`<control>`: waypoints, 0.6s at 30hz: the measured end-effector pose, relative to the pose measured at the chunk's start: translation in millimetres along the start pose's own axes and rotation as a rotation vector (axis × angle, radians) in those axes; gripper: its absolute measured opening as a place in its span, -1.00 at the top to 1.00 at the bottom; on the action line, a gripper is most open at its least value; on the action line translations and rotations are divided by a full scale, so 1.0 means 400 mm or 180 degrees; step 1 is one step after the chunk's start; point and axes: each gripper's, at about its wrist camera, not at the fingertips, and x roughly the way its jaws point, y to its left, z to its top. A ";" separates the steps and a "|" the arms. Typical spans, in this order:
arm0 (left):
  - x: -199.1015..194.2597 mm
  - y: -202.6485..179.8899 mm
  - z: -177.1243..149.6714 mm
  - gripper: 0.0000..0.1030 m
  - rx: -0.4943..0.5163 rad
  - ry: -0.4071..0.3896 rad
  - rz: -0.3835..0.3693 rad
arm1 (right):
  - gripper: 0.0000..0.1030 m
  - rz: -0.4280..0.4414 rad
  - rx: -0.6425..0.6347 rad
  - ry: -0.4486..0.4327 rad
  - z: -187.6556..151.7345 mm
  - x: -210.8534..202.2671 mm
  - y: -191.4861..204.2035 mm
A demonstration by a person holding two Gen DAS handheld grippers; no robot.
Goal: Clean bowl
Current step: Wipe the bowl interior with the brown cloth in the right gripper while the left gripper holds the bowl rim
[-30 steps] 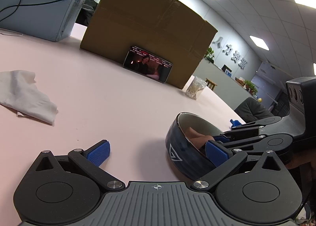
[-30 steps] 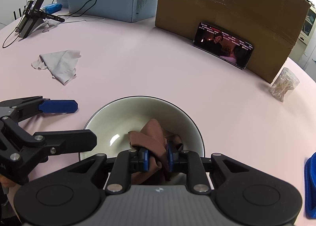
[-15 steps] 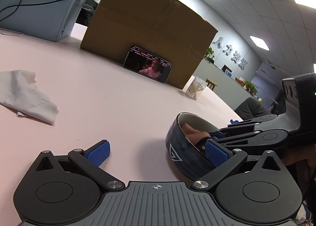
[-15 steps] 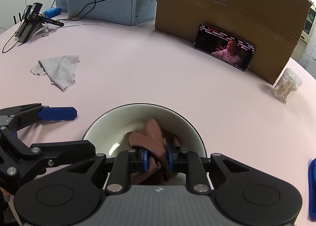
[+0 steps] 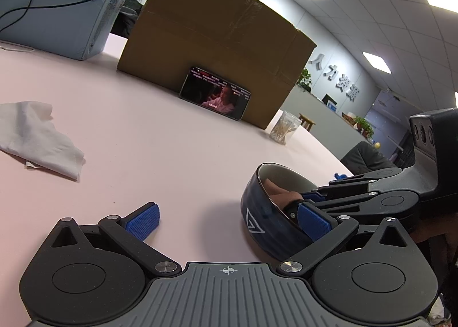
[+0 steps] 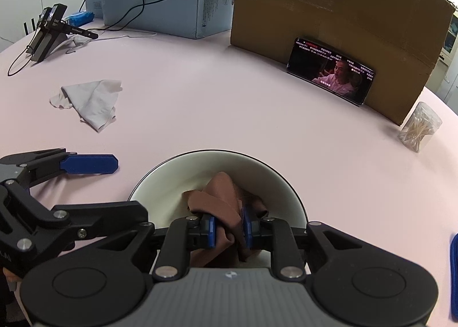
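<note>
Pink counter (image 5: 177, 155) fills the left wrist view, an office ceiling behind it. We see our left claw (image 5: 227, 216) spread wide, gripping nothing: one blue pad lies on bare counter, the other sits just beside the near wall of the bowl (image 5: 259, 212), though whether it touches we cannot tell. The bowl lies to the right of this claw, dark blue outside with a white triangle mark. Large grey characters on the far wall read 人力资源, and the pale blue carton (image 5: 57, 3) repeats the brand "CoBou".

From the right wrist view the same counter (image 6: 200, 103) runs back to a brown cardboard box (image 6: 337, 12) with a phone (image 6: 330, 71) leaning on it, its small subtitles unreadable to us. Directly ahead and below our right claw (image 6: 229, 231) sits the bowl (image 6: 160, 184), cream inside. That claw is clamped on a brown cloth (image 6: 220, 198) bunched against the bowl's near inner wall, so we judge the right hand does the wiping.
</note>
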 end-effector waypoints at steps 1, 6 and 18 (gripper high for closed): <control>0.000 0.000 0.000 -1.00 0.0000 0.0000 -0.0002 | 0.62 0.0004 0.0018 -0.0004 0.000 0.001 -0.003; 0.002 0.006 0.002 -1.00 -0.0005 0.0002 -0.0005 | 0.61 -0.0064 -0.0024 0.0015 0.000 -0.002 -0.001; 0.003 0.006 0.002 -1.00 -0.0003 0.0001 -0.0004 | 0.15 -0.0031 0.0021 -0.0140 -0.001 -0.043 -0.015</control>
